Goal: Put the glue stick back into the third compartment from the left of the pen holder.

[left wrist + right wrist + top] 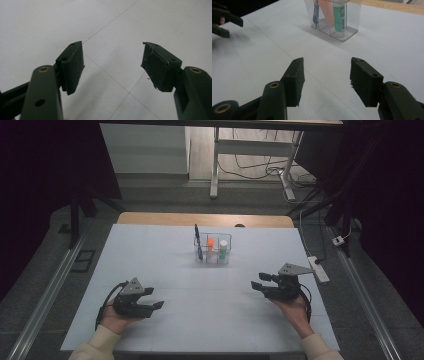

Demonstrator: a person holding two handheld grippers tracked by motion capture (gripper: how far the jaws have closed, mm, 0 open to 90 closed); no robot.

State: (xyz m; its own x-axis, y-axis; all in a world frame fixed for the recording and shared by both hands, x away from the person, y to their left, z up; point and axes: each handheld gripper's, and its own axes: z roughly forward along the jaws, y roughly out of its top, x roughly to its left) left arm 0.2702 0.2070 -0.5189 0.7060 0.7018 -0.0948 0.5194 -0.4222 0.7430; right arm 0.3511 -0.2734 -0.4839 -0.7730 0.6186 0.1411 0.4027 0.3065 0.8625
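Observation:
A clear plastic holder point(212, 251) stands at the middle back of the white table point(210, 320); it holds a blue pen point(198, 241), an orange stick point(210, 245) and a white tube with a green cap point(223, 248). The holder point(352, 27) appears again in the right gripper view, ahead of the jaws. My left gripper point(154, 298) lies low at the front left, open and empty point(112, 65). My right gripper point(258, 282) is at the front right, pointing left, open with nothing between its jaws point(327, 75).
A wooden table edge point(205, 219) runs behind the white surface. A power strip point(318, 268) lies off the right edge. Metal rails point(45, 295) run along the floor on both sides. The left gripper's jaws point(227, 21) show at the far left of the right gripper view.

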